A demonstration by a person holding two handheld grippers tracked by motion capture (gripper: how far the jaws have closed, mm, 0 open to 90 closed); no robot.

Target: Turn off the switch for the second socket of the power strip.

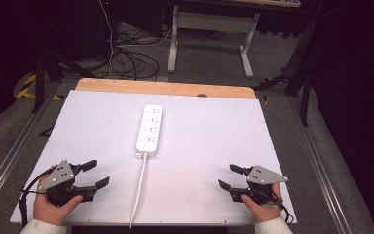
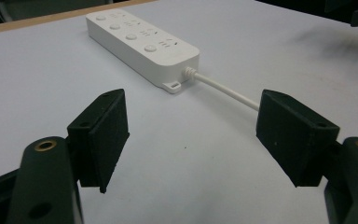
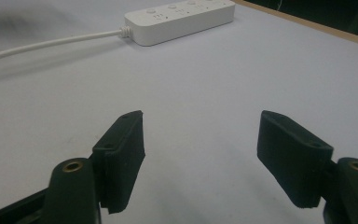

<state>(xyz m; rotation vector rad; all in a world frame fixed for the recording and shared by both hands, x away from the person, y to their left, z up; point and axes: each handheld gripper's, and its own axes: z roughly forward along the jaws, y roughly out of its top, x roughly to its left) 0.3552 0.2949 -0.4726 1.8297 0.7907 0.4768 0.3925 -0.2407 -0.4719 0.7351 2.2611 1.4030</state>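
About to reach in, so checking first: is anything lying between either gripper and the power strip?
Nothing visible. The table is bare white between the left gripper, the right gripper and the power strip. Its cord runs toward the near edge between the two grippers, touching neither. Both grippers are open.

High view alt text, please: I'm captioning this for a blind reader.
A white power strip lies mid-table on a white table, its cable trailing to the near edge. The left hand-held gripper and right hand-held gripper rest open at the near corners.
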